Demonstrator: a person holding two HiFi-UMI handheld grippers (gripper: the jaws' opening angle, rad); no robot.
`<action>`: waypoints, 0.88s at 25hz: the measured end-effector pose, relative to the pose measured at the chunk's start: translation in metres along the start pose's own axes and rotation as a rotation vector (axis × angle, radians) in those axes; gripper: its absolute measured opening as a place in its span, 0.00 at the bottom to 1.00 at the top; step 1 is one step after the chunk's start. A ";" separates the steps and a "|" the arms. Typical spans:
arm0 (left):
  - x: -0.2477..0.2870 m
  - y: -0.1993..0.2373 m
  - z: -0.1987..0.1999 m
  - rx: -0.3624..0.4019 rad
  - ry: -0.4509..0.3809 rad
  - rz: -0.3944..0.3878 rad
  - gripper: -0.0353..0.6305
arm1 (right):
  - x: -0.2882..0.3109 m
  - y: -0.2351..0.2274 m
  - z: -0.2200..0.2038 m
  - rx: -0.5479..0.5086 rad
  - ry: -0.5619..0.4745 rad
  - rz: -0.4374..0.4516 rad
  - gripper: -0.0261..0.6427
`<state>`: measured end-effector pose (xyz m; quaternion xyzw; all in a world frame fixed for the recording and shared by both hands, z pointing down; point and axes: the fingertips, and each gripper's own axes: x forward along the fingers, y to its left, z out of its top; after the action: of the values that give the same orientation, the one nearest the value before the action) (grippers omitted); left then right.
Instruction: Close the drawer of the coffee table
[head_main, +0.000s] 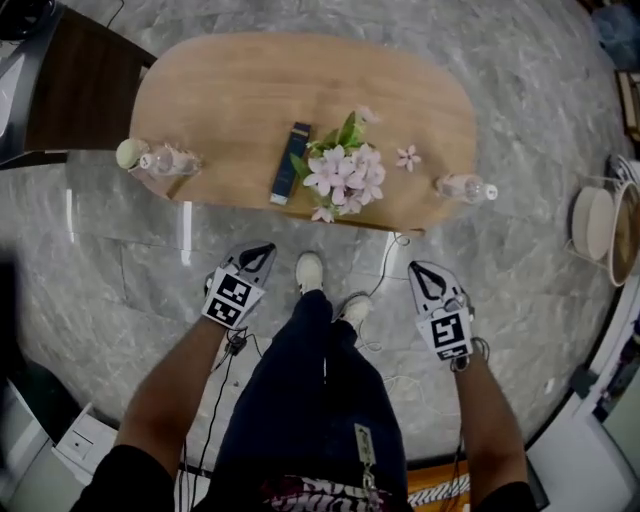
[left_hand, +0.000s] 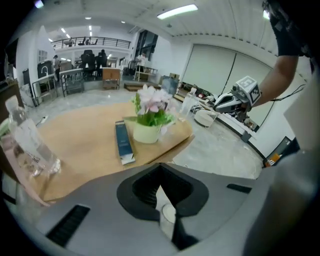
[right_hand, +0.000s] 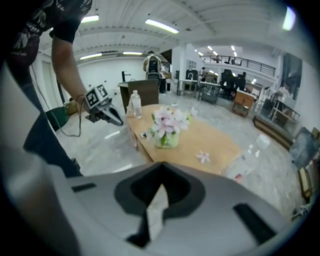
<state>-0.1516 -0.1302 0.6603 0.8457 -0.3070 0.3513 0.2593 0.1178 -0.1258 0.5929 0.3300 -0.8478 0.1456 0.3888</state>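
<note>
Marble floor (head_main: 120, 270), open hall. Coffee table (head_main: 230, 100) runs sideways ahead of left gripper (head_main: 264, 249) and right gripper (head_main: 416, 267), fingers pinched together, empty.

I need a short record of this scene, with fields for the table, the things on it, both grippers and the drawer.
table: oval wooden coffee table on a marble floor
on table: potted flowers, blue box, loose flower, left bottle, right bottle
left gripper: shut, empty, before the near edge
right gripper: shut, empty, before the near edge
drawer: not clear in any view
</note>
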 end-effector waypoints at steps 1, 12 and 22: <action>0.014 0.005 -0.016 -0.001 0.027 -0.004 0.09 | 0.013 -0.004 -0.018 -0.005 0.026 0.004 0.08; 0.117 0.044 -0.108 0.179 0.166 0.032 0.23 | 0.090 -0.065 -0.176 -0.120 0.277 -0.032 0.30; 0.152 0.065 -0.088 0.147 0.075 0.048 0.32 | 0.133 -0.074 -0.208 -0.308 0.332 0.014 0.35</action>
<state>-0.1499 -0.1680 0.8434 0.8411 -0.2907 0.4103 0.1992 0.2209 -0.1347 0.8292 0.2322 -0.7867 0.0693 0.5678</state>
